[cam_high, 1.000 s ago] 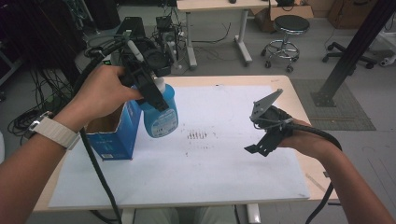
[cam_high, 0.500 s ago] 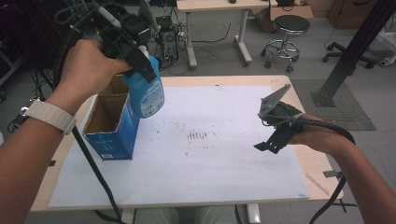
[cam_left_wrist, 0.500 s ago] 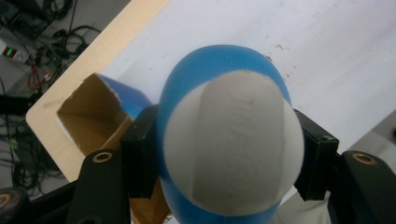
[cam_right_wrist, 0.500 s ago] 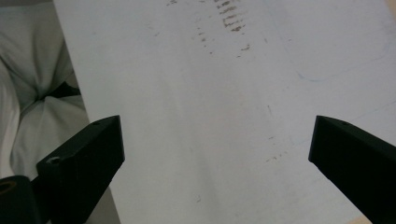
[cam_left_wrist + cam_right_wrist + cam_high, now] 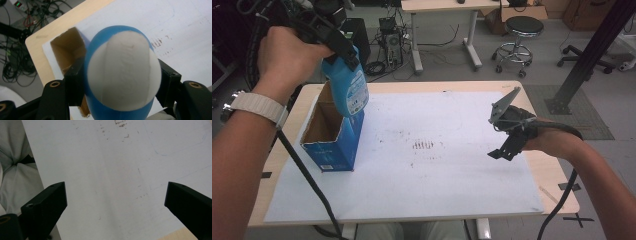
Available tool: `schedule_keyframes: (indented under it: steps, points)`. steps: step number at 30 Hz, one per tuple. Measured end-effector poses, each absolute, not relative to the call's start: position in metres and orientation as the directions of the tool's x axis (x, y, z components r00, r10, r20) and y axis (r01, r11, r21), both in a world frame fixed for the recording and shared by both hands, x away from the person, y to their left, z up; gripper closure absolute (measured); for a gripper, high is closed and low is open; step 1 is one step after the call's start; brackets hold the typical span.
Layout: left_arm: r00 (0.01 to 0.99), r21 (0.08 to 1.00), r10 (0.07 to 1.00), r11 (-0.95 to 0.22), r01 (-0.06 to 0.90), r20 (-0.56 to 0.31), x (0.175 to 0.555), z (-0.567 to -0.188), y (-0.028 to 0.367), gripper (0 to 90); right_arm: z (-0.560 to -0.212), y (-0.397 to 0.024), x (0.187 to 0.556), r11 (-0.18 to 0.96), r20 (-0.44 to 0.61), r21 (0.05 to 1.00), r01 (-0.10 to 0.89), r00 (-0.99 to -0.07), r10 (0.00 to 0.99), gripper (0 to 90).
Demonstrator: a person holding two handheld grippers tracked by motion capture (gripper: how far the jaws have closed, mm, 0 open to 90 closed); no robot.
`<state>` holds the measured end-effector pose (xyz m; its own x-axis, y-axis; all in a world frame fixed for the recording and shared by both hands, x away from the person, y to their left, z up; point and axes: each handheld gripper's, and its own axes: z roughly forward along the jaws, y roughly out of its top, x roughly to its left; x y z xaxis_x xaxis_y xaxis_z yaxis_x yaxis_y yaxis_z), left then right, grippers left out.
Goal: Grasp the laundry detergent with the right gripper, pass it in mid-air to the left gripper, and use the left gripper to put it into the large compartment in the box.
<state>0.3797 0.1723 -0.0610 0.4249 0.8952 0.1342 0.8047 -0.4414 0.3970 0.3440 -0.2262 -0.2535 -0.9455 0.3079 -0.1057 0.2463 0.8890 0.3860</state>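
A blue bottle (image 5: pixel 348 90) with a white label hangs tilted above an open blue cardboard box (image 5: pixel 332 137) at the table's left. My left gripper (image 5: pixel 339 47) is shut on the bottle's upper end. In the left gripper view the bottle's white-and-blue bottom (image 5: pixel 122 75) sits between the two black jaws, with the box's open brown inside (image 5: pixel 70 52) below it. My right gripper (image 5: pixel 507 142) hovers over the right part of the white sheet, jaws wide apart and nothing between them; the right gripper view shows my right gripper (image 5: pixel 115 202) over bare sheet.
A white sheet (image 5: pixel 437 170) with smudged marks (image 5: pixel 424 145) covers most of the wooden table (image 5: pixel 552 180). Behind the table stand a stool (image 5: pixel 517 30), a desk leg and cables on the floor. A black post (image 5: pixel 587 55) rises at the far right.
My left hand has lifted the bottle up and toward the far left, above the box. The right gripper has stayed in place.
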Motion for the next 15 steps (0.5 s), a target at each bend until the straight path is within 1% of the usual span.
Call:
schedule_keyframes:
  steps: [5, 10, 15]
  points:
    - [0.367, 0.406, 0.921, -0.388, 0.827, 0.133, 0.383, -0.059, 0.183, 38.2, -0.251, -0.227, 0.344, 0.89, -0.112, 0.388, 0.24, -0.946, 0.304, 4.1]
    - [0.305, 0.418, 0.946, -0.323, 0.849, 0.112, 0.386, -0.057, 0.196, 38.2, -0.25, -0.229, 0.345, 0.89, -0.124, 0.392, 0.234, -0.945, 0.303, 4.1]
    - [0.224, 0.419, 0.969, -0.246, 0.874, 0.103, 0.388, -0.06, 0.209, 38.2, -0.248, -0.231, 0.346, 0.887, -0.13, 0.398, 0.234, -0.943, 0.307, 4.1]
